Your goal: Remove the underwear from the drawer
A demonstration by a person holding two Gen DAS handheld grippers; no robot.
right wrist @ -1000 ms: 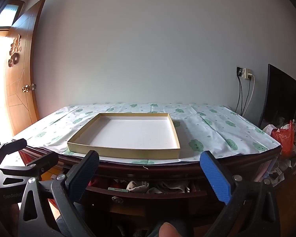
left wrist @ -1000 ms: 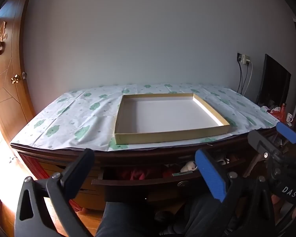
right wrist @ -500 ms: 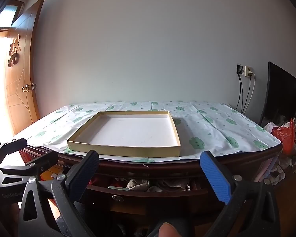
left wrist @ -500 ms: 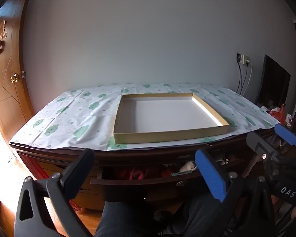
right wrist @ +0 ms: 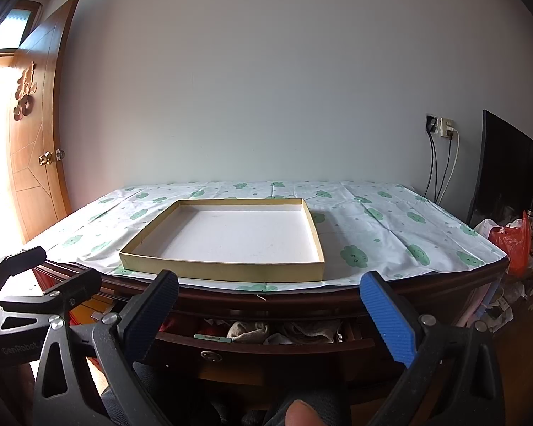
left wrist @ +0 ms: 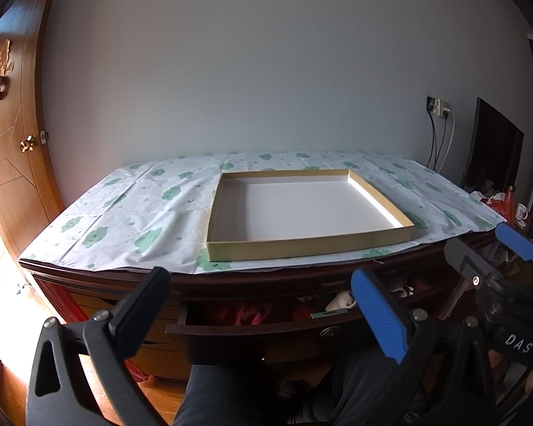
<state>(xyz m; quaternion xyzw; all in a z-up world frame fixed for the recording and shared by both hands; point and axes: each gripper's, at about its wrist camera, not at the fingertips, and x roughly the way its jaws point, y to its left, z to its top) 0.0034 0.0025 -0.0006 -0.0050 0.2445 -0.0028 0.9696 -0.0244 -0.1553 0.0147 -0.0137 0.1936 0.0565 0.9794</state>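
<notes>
Jaws of both grippers spread, gripping nothing; "DAS" on right gripper (left wrist: 515, 259); drawer (right wrist: 266, 340) ajar.

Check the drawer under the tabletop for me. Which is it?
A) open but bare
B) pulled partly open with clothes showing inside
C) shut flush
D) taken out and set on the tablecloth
B: the drawer juts out below the table edge, with crumpled clothes visible inside.

A dark wooden table (right wrist: 337, 301) carries a green-patterned cloth (right wrist: 380, 227). On the cloth sits a shallow, seemingly cardboard tray (right wrist: 224, 269).
</notes>
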